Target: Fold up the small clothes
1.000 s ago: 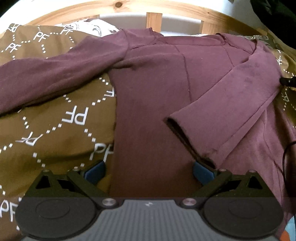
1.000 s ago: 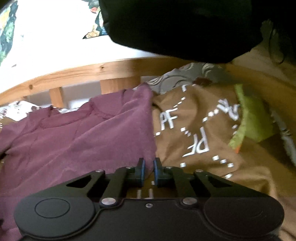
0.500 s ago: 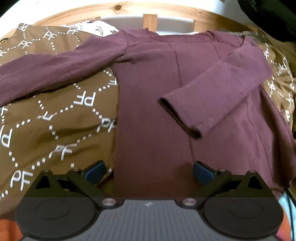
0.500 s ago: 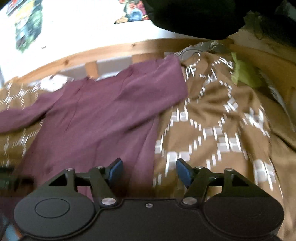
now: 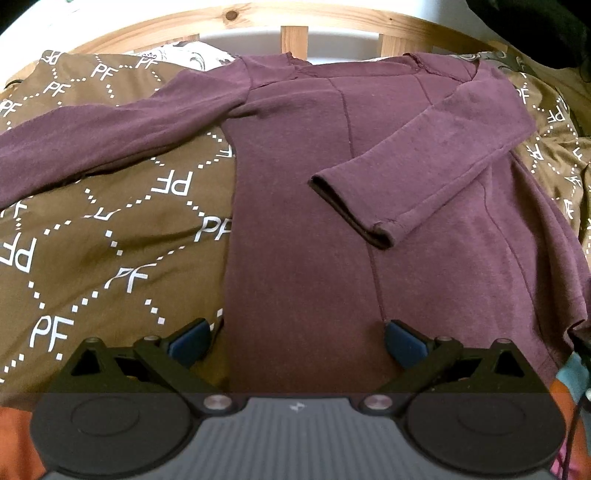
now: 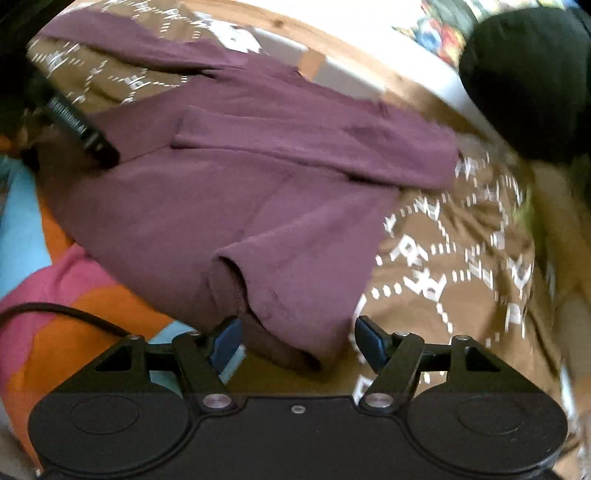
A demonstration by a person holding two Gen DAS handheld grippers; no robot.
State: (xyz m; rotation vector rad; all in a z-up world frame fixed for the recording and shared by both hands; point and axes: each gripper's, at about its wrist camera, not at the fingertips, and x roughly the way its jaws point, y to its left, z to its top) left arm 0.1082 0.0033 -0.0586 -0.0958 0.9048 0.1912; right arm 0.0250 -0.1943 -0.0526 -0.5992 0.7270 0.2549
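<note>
A maroon long-sleeved top lies flat on a brown bedspread printed with white PF letters. Its right sleeve is folded across the body, cuff near the middle. Its left sleeve stretches out to the left. My left gripper is open and empty, over the lower body of the top. My right gripper is open and empty, just above the top's lower right hem corner. The top and folded sleeve show in the right wrist view, somewhat blurred.
A wooden slatted bed frame runs along the far edge. A colourful orange, pink and blue cloth lies at the near side with a black cable over it. The left gripper's body shows at left. A dark shape hangs at right.
My right gripper let go of the top's right side, opened, and swung back to the lower hem corner. My left gripper stayed open and drew back a little; the folded sleeve lies still.
</note>
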